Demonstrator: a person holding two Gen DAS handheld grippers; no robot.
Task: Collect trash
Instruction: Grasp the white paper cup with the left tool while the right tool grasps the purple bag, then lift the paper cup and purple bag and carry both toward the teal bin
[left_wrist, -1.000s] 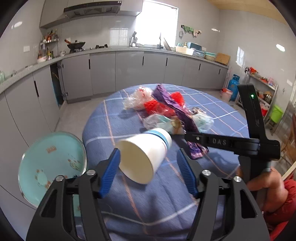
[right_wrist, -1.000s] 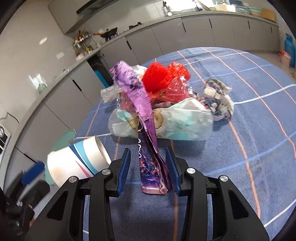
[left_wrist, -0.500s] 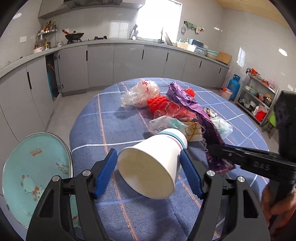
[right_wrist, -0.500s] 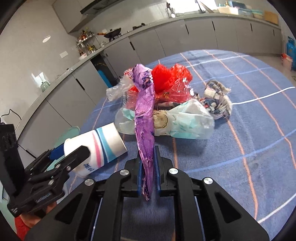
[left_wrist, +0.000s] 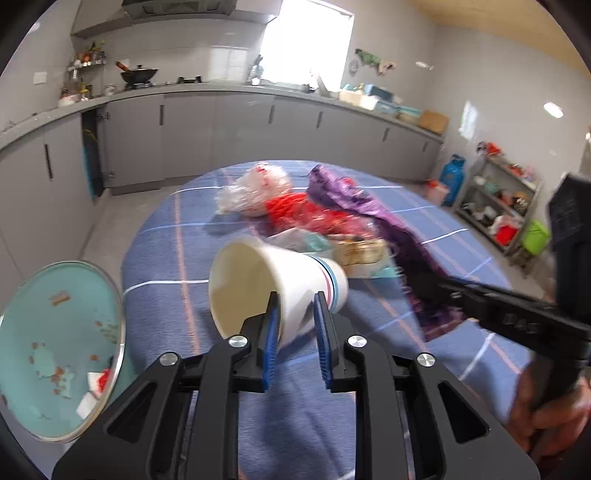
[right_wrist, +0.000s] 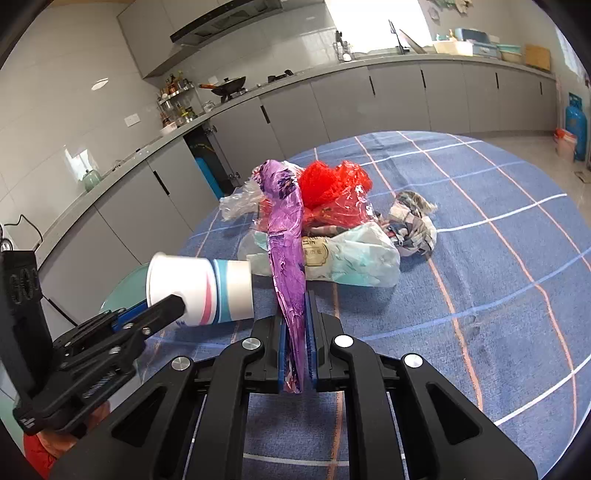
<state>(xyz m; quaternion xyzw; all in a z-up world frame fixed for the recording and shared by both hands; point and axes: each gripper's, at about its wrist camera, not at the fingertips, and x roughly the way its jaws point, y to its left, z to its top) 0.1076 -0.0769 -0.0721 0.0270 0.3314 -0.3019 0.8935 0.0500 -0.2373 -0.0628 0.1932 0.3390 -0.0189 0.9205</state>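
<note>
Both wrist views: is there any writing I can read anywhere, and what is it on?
"DAS": faint, on black right gripper holding purple foil wrapper.
Beige label on teal-white plastic pack: Chinese characters, too small.
Left gripper holding white paper cup: raised letters, unreadable.
</note>
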